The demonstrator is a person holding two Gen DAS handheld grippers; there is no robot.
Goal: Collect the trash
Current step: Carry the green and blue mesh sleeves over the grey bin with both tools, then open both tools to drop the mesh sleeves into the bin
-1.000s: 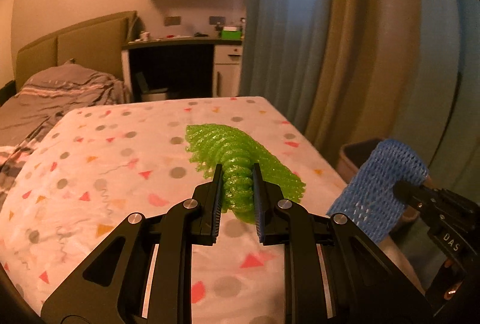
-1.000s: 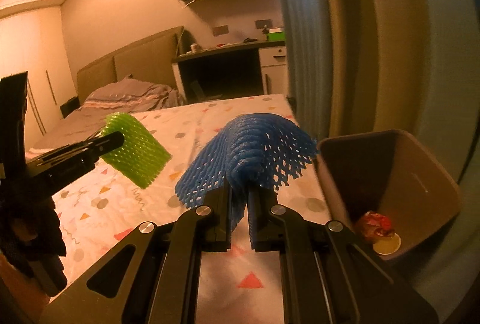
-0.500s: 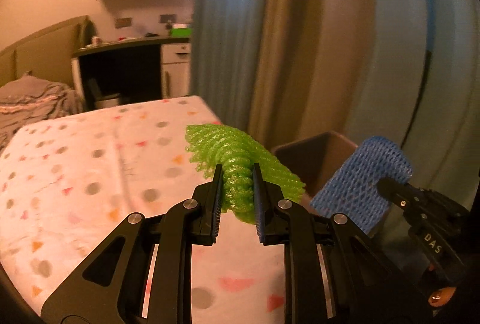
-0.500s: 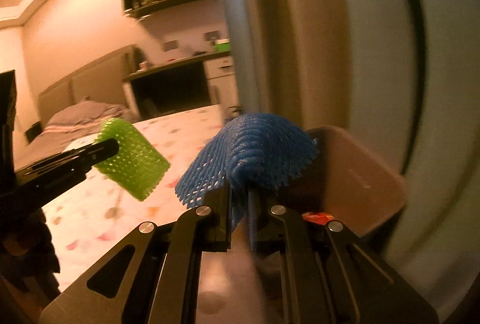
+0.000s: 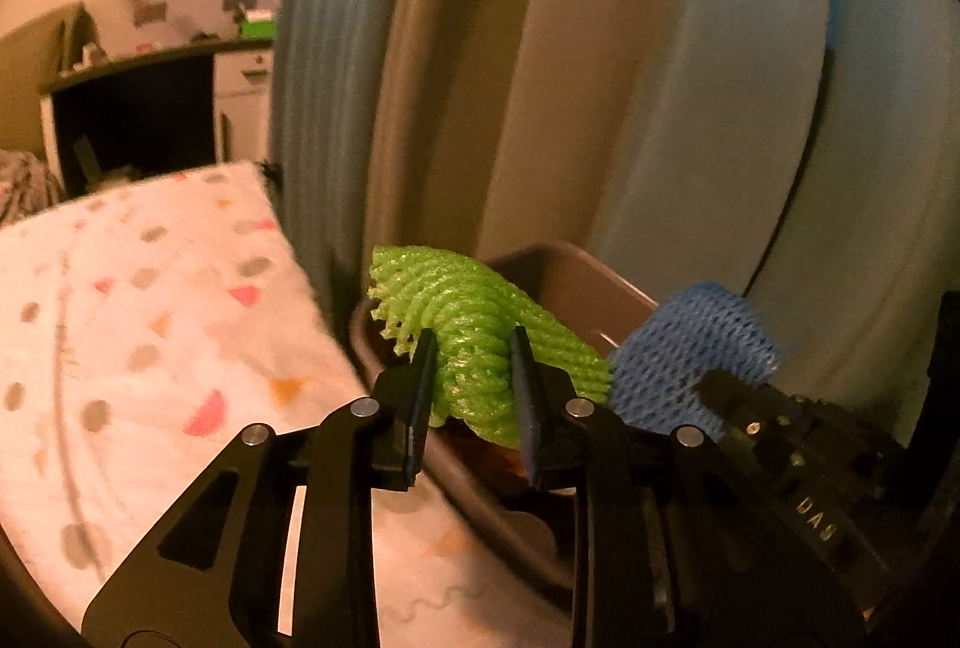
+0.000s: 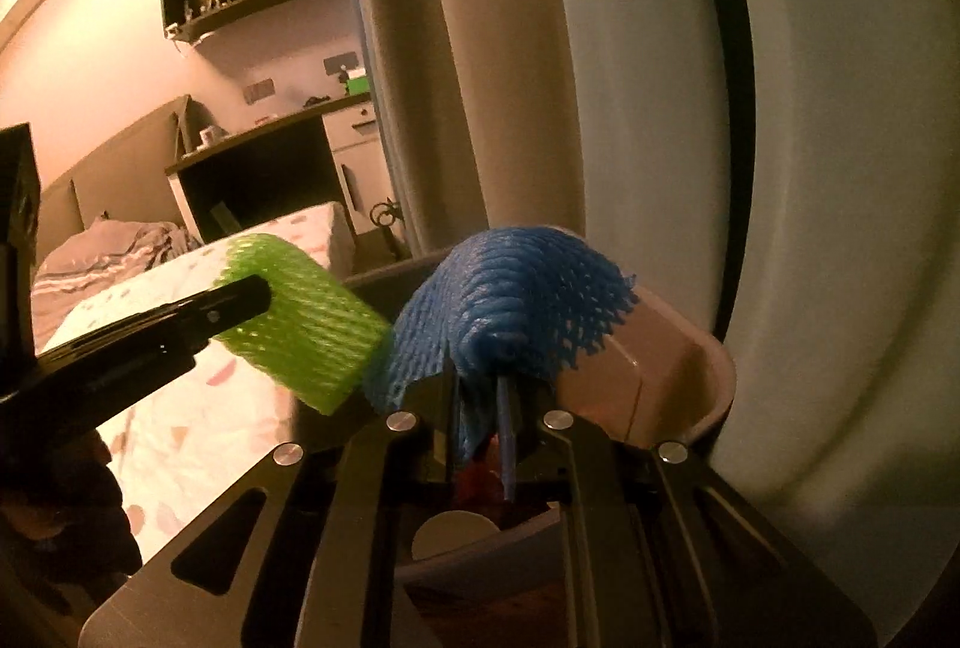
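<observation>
Beside a dotted bedspread (image 5: pixel 150 324) and curtains (image 6: pixel 516 48), a brown bin (image 6: pixel 678 378) holding scraps is seen; above it, green netting (image 5: pixel 474 348) sits between the left gripper's (image 5: pixel 471 378) opening jaws, and blue netting (image 6: pixel 510 300) is clamped by the right gripper (image 6: pixel 477 420).

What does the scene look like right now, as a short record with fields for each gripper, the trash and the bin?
left gripper: jaws opening, green foam net between its fingers
right gripper: shut on blue foam net
bin: brown, open, beside the bed, under both nets
bin contents: red wrapper, pale round piece
background: curtains
</observation>
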